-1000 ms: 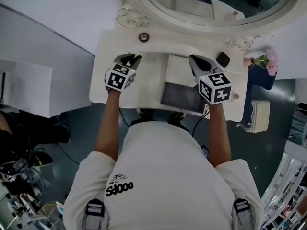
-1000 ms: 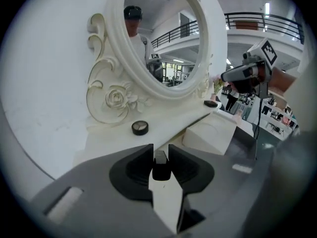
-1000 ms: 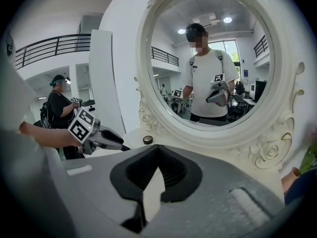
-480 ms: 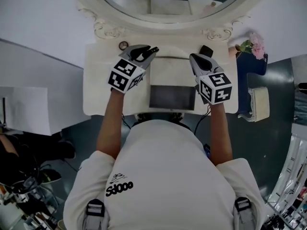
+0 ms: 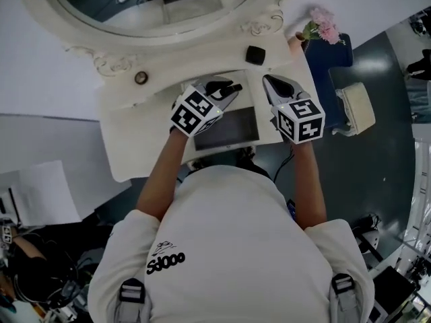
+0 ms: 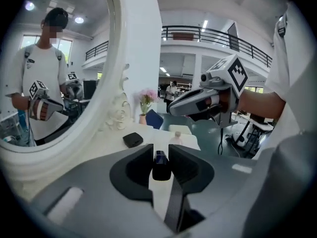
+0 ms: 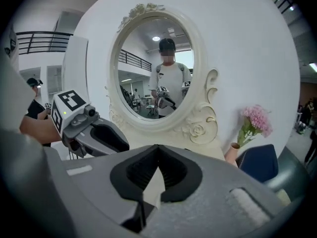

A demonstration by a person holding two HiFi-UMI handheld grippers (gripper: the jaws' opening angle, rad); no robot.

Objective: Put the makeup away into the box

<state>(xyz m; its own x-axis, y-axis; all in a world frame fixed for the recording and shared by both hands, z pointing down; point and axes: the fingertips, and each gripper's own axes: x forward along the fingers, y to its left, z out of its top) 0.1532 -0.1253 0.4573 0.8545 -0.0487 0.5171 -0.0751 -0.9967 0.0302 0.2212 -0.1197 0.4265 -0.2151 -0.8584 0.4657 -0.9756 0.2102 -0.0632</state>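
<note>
My left gripper (image 5: 229,88) is shut on a small dark makeup tube (image 6: 161,164), which stands upright between the pads. In the head view it hovers over the far left corner of the open box (image 5: 229,132), whose dark inside shows on the white dressing table (image 5: 145,130). My right gripper (image 5: 267,81) is shut with nothing in it, over the box's right side. Each gripper appears in the other's view: the right gripper (image 6: 198,102) and the left gripper (image 7: 96,133). A black compact (image 5: 254,54) lies behind the box, under the mirror frame.
An oval mirror (image 5: 155,5) with a carved white frame backs the table. A small round jar (image 5: 141,78) sits at the far left. Pink flowers in a vase (image 5: 320,24) stand at the right corner, above a blue chair (image 5: 335,54) and a white stool (image 5: 357,110).
My left gripper has travelled right from the table's left part to the box, rolling as it went, the dark tube still in it. The right gripper has drifted slightly. The head view has swung round.
</note>
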